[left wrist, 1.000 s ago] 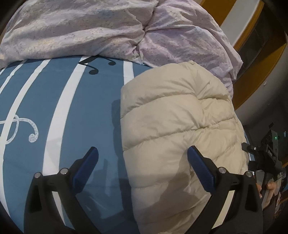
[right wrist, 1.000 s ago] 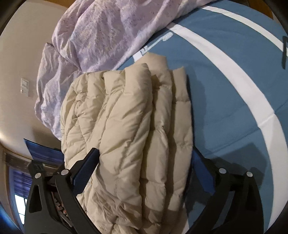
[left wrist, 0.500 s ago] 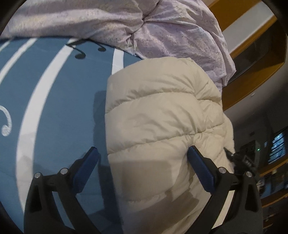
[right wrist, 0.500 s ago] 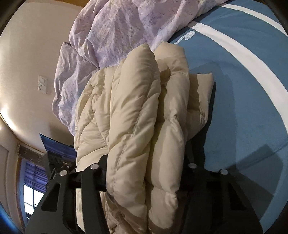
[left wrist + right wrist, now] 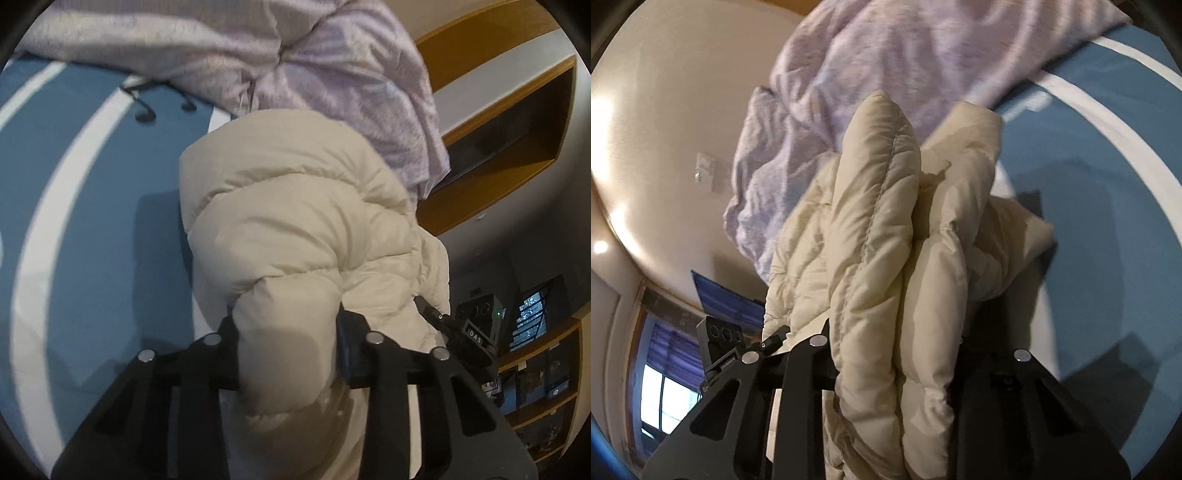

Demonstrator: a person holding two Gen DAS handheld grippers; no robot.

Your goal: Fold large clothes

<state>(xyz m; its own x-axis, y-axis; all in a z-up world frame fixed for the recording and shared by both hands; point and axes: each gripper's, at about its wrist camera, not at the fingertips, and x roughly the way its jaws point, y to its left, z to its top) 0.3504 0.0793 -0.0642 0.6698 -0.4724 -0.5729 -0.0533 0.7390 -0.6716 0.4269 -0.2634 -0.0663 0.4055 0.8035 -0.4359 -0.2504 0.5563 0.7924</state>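
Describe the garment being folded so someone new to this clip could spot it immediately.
Start at the bed with the blue sheet striped in white. Heaped at its far end is a crumpled lilac duvet; just in front lies the cream puffer jacket. Unlike the thin, flat bedding, it is bulky, quilted in puffy ridges, and bunched between both tongs as they close.

Puffer jacket [image 5: 295, 229]: cream quilted cloth, smooth, faint sheen. Beneath it, bedsheet [image 5: 103, 229]: matt blue cloth. Beyond, duvet [image 5: 229, 48]: crumpled lilac cloth.
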